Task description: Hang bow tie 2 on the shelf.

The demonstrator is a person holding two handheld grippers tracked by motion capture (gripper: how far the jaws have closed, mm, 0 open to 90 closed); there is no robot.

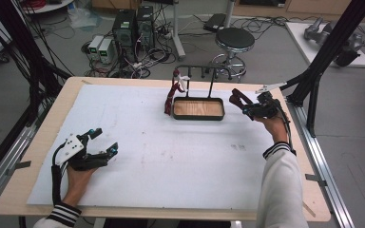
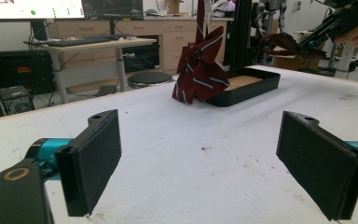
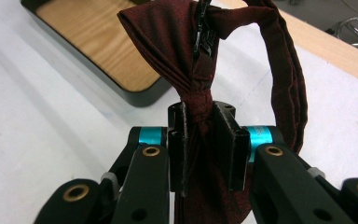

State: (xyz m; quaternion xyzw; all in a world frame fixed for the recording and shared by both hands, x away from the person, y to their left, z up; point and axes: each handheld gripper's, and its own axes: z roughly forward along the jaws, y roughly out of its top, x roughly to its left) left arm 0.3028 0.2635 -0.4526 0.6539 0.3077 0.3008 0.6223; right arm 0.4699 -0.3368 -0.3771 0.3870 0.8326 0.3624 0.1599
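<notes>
Right hand: the right claw (image 1: 253,108) is held up off the table (image 1: 43,142) at the far right side, just beside the right end of the tray (image 1: 198,116), with the sleeve seen reaching in from the bottom edge.
Right claw: it is clamped tight on a dark red bow tie (image 3: 200,70); in the right gripper view the pads (image 3: 231,144) are seen pinching the bunched middle of the cloth.
Bow tie, look: plain dark red fabric is seen, gathered into folds at the knot, with a narrow strap looping up and round to the right and a small black clasp at the top.
Bow tie, place: it is carried in the air above the white sheet (image 1: 171,156), near the corner of the tray, not touching either.
Left hand: the left claw (image 1: 105,141) is held low over the near left part of the white sheet, well apart from the tray.
Left claw: its jaws are spread wide, with nothing between them, as seen in the left gripper view.
Tray: a dark rim and a wooden floor are seen; a rack (image 1: 203,71) rises behind it.
Striped tie: a red tie with pale stripes (image 2: 200,70) is hung from the rack, draped down at the left end of the tray.
</notes>
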